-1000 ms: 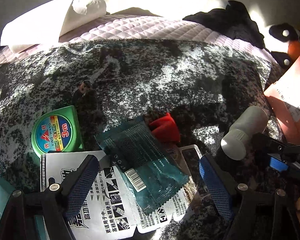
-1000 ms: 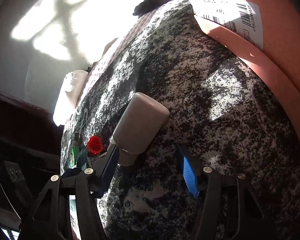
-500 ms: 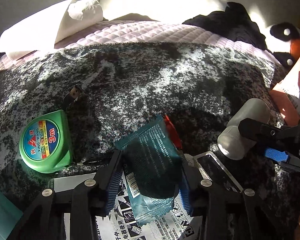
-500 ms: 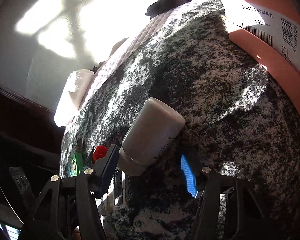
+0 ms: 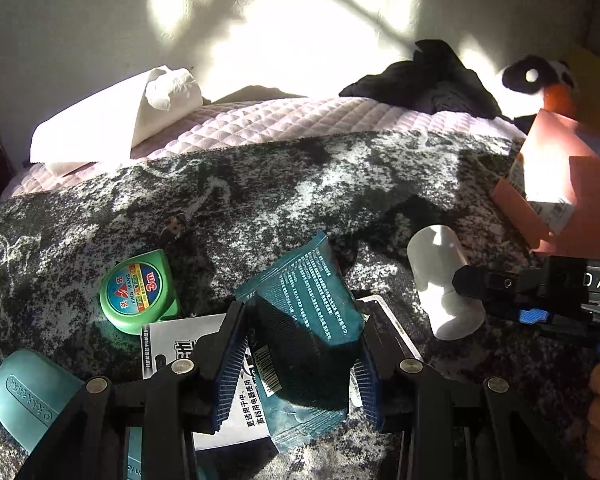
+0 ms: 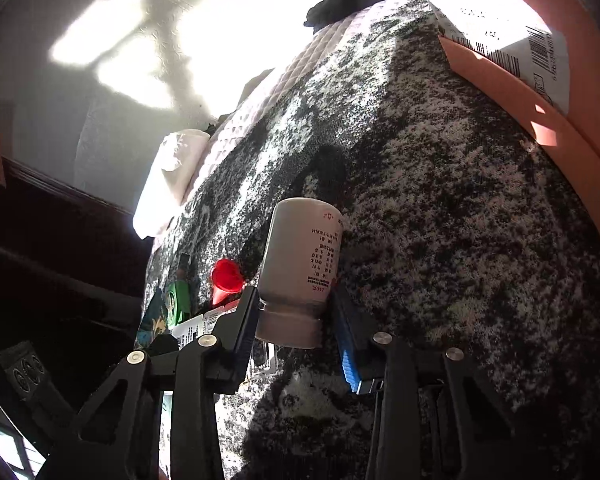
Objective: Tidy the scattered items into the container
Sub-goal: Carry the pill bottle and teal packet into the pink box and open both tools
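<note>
My left gripper is shut on a teal foil packet and holds it lifted over a white printed card. My right gripper is shut on the neck of a white pill bottle, which also shows in the left wrist view, raised off the speckled cloth. The pink cardboard box stands at the right; in the right wrist view it is at the upper right. A green tape measure and a red cap lie on the cloth.
A teal case lies at the lower left. A small dark clip lies beyond the tape measure. A paper roll, black clothing and a plush toy sit at the far edge by the wall.
My left gripper closed on the teal packet and lifted it. My right gripper closed on the white bottle's neck and raised it upright off the cloth.
</note>
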Action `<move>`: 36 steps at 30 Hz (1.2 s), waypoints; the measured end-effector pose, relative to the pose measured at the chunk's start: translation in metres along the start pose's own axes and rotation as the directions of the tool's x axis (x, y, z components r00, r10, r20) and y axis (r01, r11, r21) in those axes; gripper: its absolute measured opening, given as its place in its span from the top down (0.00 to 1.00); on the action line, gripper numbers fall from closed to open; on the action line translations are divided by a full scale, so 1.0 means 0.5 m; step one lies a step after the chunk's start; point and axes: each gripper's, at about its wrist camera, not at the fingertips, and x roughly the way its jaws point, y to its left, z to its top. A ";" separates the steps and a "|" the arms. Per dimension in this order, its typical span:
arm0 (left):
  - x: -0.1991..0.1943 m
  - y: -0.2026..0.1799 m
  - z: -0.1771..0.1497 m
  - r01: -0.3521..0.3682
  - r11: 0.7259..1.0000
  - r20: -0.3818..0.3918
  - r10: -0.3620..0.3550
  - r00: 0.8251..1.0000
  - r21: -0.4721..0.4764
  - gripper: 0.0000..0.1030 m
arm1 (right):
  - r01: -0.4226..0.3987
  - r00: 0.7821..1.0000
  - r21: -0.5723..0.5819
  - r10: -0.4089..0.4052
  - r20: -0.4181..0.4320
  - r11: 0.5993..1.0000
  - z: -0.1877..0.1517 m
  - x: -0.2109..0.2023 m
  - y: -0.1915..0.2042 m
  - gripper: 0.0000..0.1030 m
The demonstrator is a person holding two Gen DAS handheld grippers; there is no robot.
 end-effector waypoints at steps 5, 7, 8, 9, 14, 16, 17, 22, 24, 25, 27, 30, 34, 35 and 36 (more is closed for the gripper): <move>-0.080 -0.009 -0.021 -0.008 1.000 0.025 0.008 1.000 0.001 0.59 | -0.039 0.999 -0.013 0.039 0.005 0.999 -0.034 -0.077 0.015 1.00; -0.109 -0.005 -0.036 -0.005 1.000 0.027 0.006 1.000 -0.015 0.59 | -0.028 0.999 -0.016 0.029 0.021 0.999 -0.050 -0.106 0.019 1.00; -0.120 -0.004 -0.045 -0.005 1.000 0.028 0.006 1.000 -0.022 0.59 | -0.021 0.999 -0.013 0.022 0.033 1.000 -0.056 -0.116 0.021 1.00; -0.131 -0.002 -0.055 -0.003 1.000 0.029 0.004 1.000 -0.031 0.59 | -0.016 0.999 -0.002 0.016 0.039 1.000 -0.060 -0.122 0.019 0.95; -0.149 0.013 -0.089 0.017 0.996 0.015 -0.016 1.000 -0.091 0.59 | -0.015 1.000 0.065 0.015 0.008 0.998 -0.052 -0.098 0.015 0.48; -0.155 0.019 -0.102 0.024 0.993 0.009 -0.023 1.000 -0.116 0.59 | 0.027 1.000 0.053 -0.027 0.004 0.998 -0.043 -0.072 0.029 0.47; -0.157 0.022 -0.109 0.028 0.991 0.006 -0.027 1.000 -0.128 0.59 | 0.058 0.998 0.032 -0.058 0.005 0.998 -0.040 -0.059 0.039 0.47; -0.171 0.038 -0.141 0.044 0.981 -0.008 -0.047 0.999 -0.189 0.59 | 0.202 0.979 -0.082 -0.203 -0.005 0.976 -0.022 0.029 0.086 0.47; -0.168 0.043 -0.147 0.044 0.979 -0.017 -0.048 0.999 -0.199 0.59 | 0.235 0.971 -0.089 -0.239 -0.031 0.968 -0.016 0.074 0.088 0.47; -0.164 0.045 -0.148 0.041 0.979 -0.024 -0.047 0.999 -0.200 0.59 | 0.249 0.966 -0.091 -0.254 -0.049 0.964 -0.015 0.097 0.087 0.47; -0.156 0.051 -0.148 0.038 0.978 -0.032 -0.046 0.998 -0.206 0.59 | 0.281 0.957 -0.118 -0.287 -0.041 0.953 -0.019 0.127 0.088 0.46; -0.154 0.060 -0.146 0.037 0.975 -0.033 -0.045 0.998 -0.217 0.59 | 0.326 0.944 -0.191 -0.329 0.018 0.926 -0.023 0.135 0.104 0.56; -0.160 0.064 -0.145 0.033 0.974 -0.022 -0.039 0.999 -0.223 0.59 | 0.260 0.965 -0.178 -0.263 0.002 0.949 -0.029 0.093 0.094 0.57; -0.163 0.064 -0.145 0.036 0.974 -0.020 -0.042 0.999 -0.225 0.59 | 0.241 0.970 -0.178 -0.245 -0.001 0.954 -0.035 0.072 0.093 0.57; -0.168 0.064 -0.145 0.041 0.972 -0.016 -0.046 0.999 -0.229 0.59 | 0.220 0.974 -0.184 -0.224 -0.004 0.958 -0.042 0.049 0.093 0.57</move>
